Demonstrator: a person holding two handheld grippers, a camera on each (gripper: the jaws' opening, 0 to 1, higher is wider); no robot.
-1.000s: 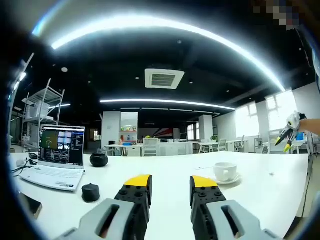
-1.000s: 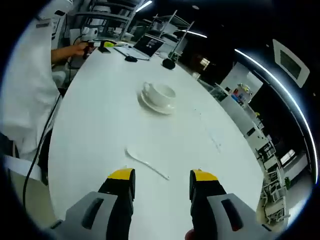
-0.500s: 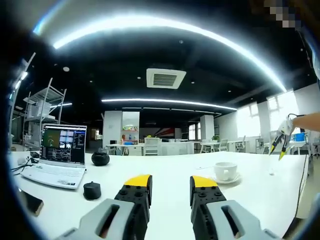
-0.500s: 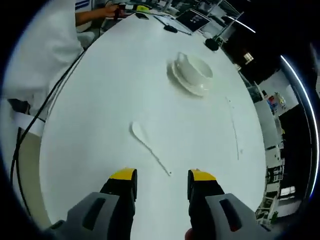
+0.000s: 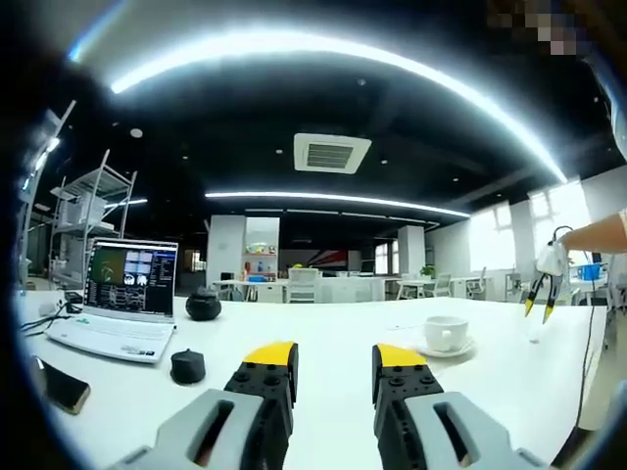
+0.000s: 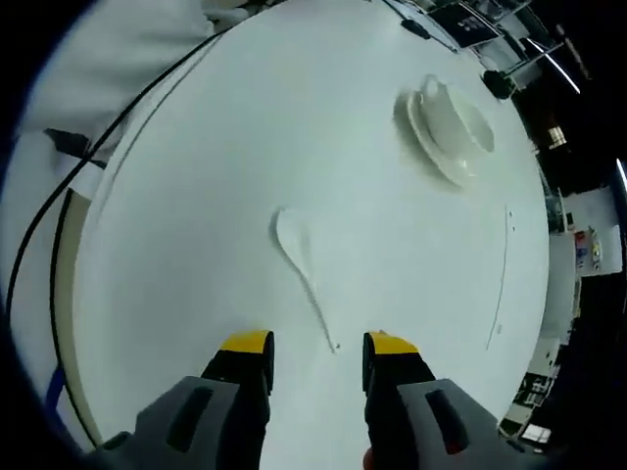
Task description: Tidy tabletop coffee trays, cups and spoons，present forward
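A white cup [image 5: 446, 332] stands on a white saucer [image 5: 453, 351] on the white table [image 5: 333, 343], right of centre in the left gripper view. My left gripper [image 5: 333, 357] is open low over the table, nothing between its jaws. The right gripper [image 5: 541, 299] hangs point-down above the table's right end there. In the right gripper view, a white spoon [image 6: 299, 259] lies flat on the table [image 6: 245, 147], its handle end reaching toward the gap of my open right gripper [image 6: 316, 344]. The cup and saucer [image 6: 446, 127] sit farther off at upper right.
An open laptop [image 5: 122, 308], a black round object [image 5: 186, 365], a dark pot [image 5: 203, 305] and a phone [image 5: 64, 387] lie at the table's left. A black cable [image 6: 118, 127] runs along the table edge near a person's white clothing [image 6: 59, 88].
The right gripper has dropped and tilted down over the spoon, whose handle now nears its jaws. The left view has barely shifted.
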